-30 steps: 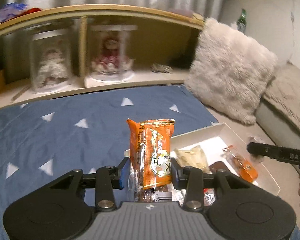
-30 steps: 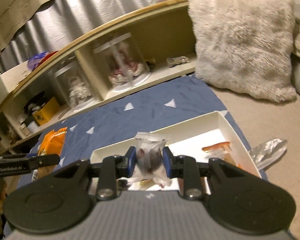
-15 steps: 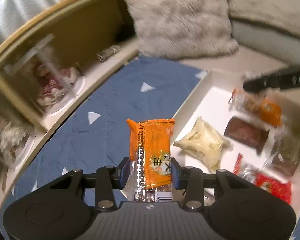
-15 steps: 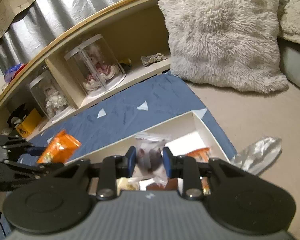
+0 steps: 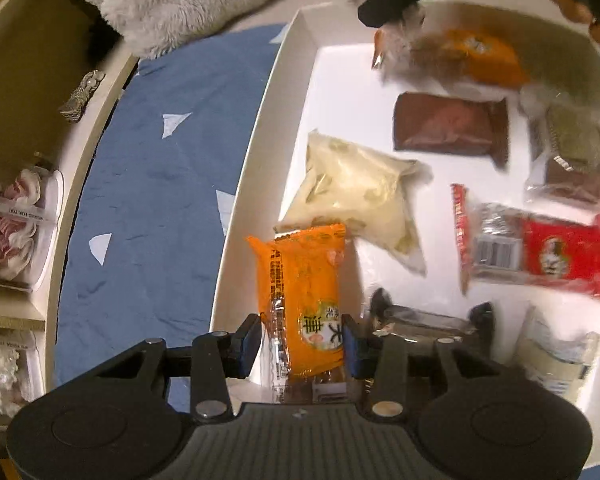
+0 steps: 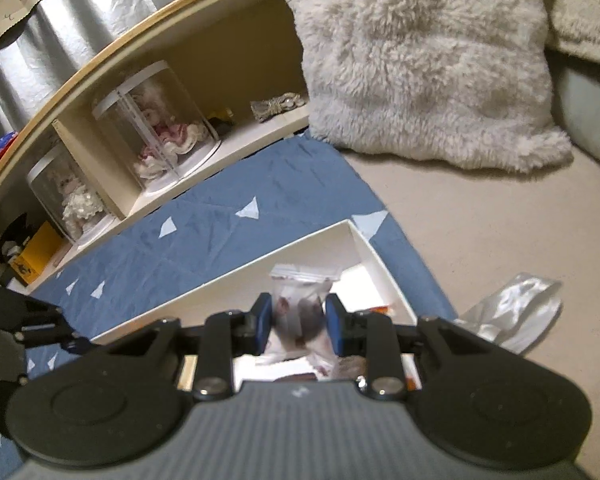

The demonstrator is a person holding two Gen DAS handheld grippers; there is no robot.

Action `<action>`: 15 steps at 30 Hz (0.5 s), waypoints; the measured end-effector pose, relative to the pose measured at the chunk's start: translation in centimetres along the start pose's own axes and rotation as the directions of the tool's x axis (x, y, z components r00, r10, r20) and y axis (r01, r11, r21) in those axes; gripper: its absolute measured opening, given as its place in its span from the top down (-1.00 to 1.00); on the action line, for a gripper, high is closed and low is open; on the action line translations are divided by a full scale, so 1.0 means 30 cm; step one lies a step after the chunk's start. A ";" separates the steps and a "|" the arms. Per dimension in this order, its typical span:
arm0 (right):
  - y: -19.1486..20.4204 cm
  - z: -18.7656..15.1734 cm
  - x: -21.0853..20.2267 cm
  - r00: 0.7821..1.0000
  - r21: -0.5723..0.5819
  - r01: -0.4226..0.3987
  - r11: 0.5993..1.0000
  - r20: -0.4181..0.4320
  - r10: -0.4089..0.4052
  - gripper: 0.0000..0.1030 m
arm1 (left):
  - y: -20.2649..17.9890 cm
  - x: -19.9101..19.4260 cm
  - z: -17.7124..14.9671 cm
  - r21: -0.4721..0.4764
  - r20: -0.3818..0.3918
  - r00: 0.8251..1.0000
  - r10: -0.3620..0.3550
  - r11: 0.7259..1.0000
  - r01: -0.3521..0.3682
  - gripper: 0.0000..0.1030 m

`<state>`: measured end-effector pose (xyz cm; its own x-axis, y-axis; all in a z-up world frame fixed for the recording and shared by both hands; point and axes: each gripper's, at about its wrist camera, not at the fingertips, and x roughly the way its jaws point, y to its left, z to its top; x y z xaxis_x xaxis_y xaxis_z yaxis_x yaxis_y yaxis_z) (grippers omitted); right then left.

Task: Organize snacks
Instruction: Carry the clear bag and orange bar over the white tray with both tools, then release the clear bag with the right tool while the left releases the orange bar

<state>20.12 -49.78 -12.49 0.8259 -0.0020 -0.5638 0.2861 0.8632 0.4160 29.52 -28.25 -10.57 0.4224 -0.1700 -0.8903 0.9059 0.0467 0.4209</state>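
In the left wrist view, the left gripper (image 5: pixel 303 342) is clamped on an orange snack packet (image 5: pixel 302 296), which stands upright between the blue pads above the near-left corner of the white tray (image 5: pixel 256 136). Inside the tray, just beyond the packet, lies a pale cream pouch (image 5: pixel 356 196); farther in sits a brown wrapped bar (image 5: pixel 450 128), and toward the tray's far end a blurred orange-and-clear packet (image 5: pixel 456 56). To the right of the pouch rest a red packet (image 5: pixel 540 254) and a clear-wrapped brown cake (image 5: pixel 568 160), with a dark foil bar (image 5: pixel 424 320) close behind the right finger. The tray rests on a blue cloth with white triangles (image 5: pixel 156 184), and a fluffy pillow (image 5: pixel 188 4) lies beyond the tray's far-left corner. In the right wrist view, the right gripper (image 6: pixel 300 324) pinches a small clear packet with dark contents (image 6: pixel 302 308), held over the far corner of the white tray (image 6: pixel 376 260). Beyond the tray the blue cloth (image 6: pixel 260 188) reaches a wooden shelf (image 6: pixel 188 40) holding two clear domes with dolls (image 6: pixel 156 128), and a crumpled silver wrapper (image 6: pixel 512 308) lies on the beige surface right of the tray.
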 end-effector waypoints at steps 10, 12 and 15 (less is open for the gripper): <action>-0.022 -0.003 0.057 1.000 0.054 -0.021 0.998 -0.011 0.022 0.30 | 0.012 0.045 0.058 -0.063 0.077 0.997 -0.020 0.998 0.025 0.13; -0.023 -0.001 0.056 1.000 0.078 -0.030 0.997 0.011 0.030 -0.09 | 0.019 0.040 0.053 -0.084 0.089 0.996 -0.023 0.996 0.030 0.13; -0.006 -0.008 0.041 1.000 0.055 -0.012 0.998 0.019 0.011 -0.46 | 0.039 0.024 0.036 -0.142 0.105 0.994 -0.030 0.989 0.045 -0.04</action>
<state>20.97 -49.81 -13.42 0.8383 -0.0022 -0.5451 0.3021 0.8342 0.4613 30.85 -29.40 -10.54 0.3893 -0.2740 -0.8794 0.9191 0.1784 0.3513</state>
